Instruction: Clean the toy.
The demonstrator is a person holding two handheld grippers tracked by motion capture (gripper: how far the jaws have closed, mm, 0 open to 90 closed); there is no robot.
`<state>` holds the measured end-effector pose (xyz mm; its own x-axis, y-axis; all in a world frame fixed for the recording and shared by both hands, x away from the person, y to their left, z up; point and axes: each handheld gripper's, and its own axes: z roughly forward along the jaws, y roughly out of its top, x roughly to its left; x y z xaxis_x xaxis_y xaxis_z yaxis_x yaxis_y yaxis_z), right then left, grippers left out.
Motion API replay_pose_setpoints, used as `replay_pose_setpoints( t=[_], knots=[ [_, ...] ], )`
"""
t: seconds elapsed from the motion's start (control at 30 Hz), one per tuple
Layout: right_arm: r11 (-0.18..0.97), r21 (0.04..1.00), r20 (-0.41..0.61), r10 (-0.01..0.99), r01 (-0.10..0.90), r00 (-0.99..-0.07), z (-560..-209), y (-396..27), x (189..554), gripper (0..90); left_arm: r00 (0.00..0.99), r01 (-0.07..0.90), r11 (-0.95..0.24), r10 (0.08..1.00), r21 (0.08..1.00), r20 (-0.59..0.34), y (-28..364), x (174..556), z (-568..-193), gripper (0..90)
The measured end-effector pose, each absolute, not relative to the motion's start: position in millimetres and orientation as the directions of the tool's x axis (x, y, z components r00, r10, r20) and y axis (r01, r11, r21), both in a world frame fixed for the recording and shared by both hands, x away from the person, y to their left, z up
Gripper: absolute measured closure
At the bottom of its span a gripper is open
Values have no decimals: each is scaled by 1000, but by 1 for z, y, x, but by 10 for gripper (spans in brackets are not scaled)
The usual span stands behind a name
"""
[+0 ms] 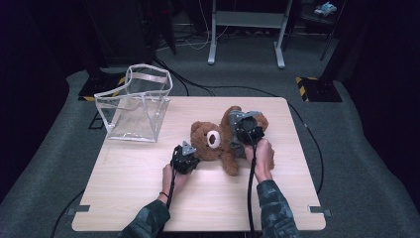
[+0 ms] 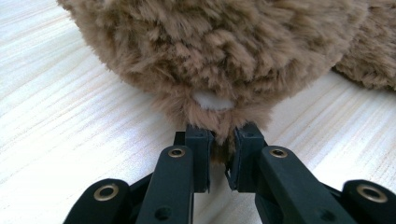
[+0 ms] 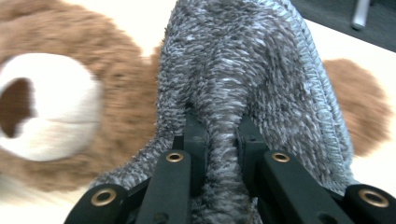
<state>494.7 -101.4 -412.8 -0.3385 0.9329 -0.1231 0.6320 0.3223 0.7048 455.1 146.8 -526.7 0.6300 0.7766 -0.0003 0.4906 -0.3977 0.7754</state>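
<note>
A brown teddy bear point(image 1: 213, 141) lies on its back in the middle of the wooden table point(image 1: 148, 198), with a grey fuzzy cloth point(image 1: 235, 145) around its body. My left gripper point(image 1: 193, 154) sits at the bear's near left side. In the left gripper view it point(image 2: 220, 140) is shut on a tuft of the bear's brown fur point(image 2: 210, 46), low over the tabletop. My right gripper point(image 1: 242, 121) is over the bear's body. In the right gripper view it point(image 3: 219, 135) is shut on a fold of the grey cloth point(image 3: 243, 60), with the bear's white muzzle point(image 3: 42, 107) to its left.
A clear plastic bag point(image 1: 136, 106) with a white rim stands open at the table's far left corner. Cables trail from both grippers over the near edge and across the floor. A metal stand point(image 1: 246, 29) is on the floor behind the table.
</note>
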Motion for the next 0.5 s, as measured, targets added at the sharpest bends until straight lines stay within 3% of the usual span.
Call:
replay_pose_setpoints(
  t=[0.27, 0.4, 0.5],
  knots=[
    [237, 647, -131, 971, 725, -201, -441, -152, 504, 797, 631, 488, -395, 776, 779, -1, 147, 455, -527, 802],
    [205, 608, -94, 978, 767, -187, -461, -164, 503, 796, 635, 485, -400, 772, 778, 1, 148, 455, -527, 802],
    [202, 627, -88, 978, 752, -190, -449, -167, 500, 795, 637, 487, -404, 771, 774, 1, 149, 455, -527, 802]
  ],
)
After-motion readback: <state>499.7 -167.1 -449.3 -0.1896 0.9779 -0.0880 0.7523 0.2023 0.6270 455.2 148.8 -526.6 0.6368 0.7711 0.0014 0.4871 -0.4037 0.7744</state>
